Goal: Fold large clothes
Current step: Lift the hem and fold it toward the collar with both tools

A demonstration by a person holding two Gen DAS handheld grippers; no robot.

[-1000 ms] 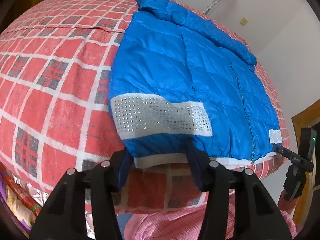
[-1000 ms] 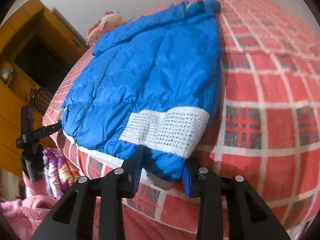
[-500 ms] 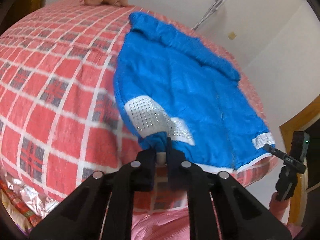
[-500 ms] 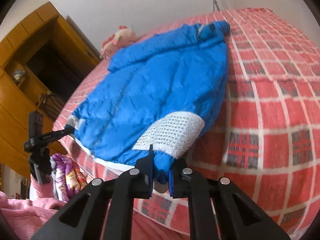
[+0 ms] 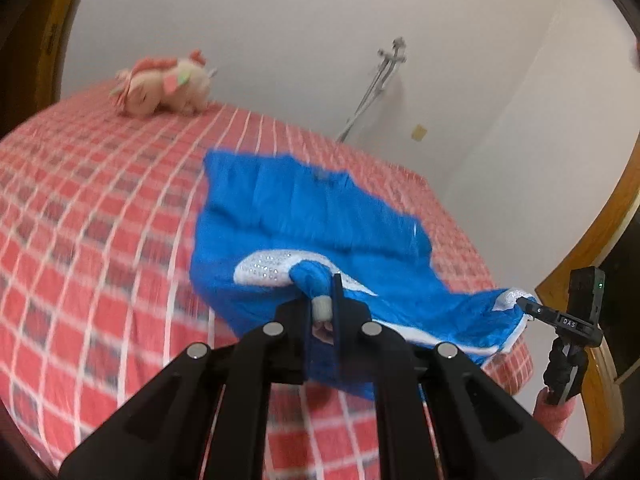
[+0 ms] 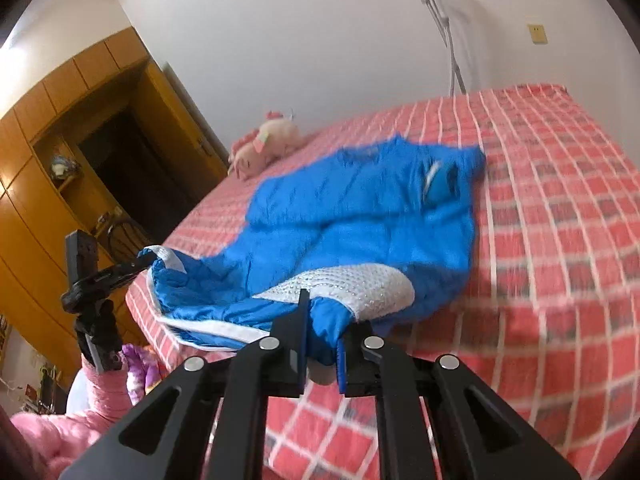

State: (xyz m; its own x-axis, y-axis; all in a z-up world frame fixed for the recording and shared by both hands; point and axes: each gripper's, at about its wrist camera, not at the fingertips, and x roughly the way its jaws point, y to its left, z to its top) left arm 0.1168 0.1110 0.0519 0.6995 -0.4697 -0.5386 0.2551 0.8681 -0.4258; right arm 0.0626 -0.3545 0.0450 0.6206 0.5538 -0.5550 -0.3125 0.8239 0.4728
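Red checked bedspread [image 5: 100,240] carries the blue jacket [image 5: 304,216], its hem raised. Left gripper [image 5: 322,312] and right gripper [image 6: 322,344] each pinch a hem corner (jaws nearly closed); folding looks barely begun.

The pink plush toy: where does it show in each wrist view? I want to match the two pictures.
Left wrist: pink plush toy upper left, at the bed's far end, beyond the blue jacket.
Right wrist: the toy sits left of centre, at the far end too.
Shared landmark: the white metal stand against the wall.
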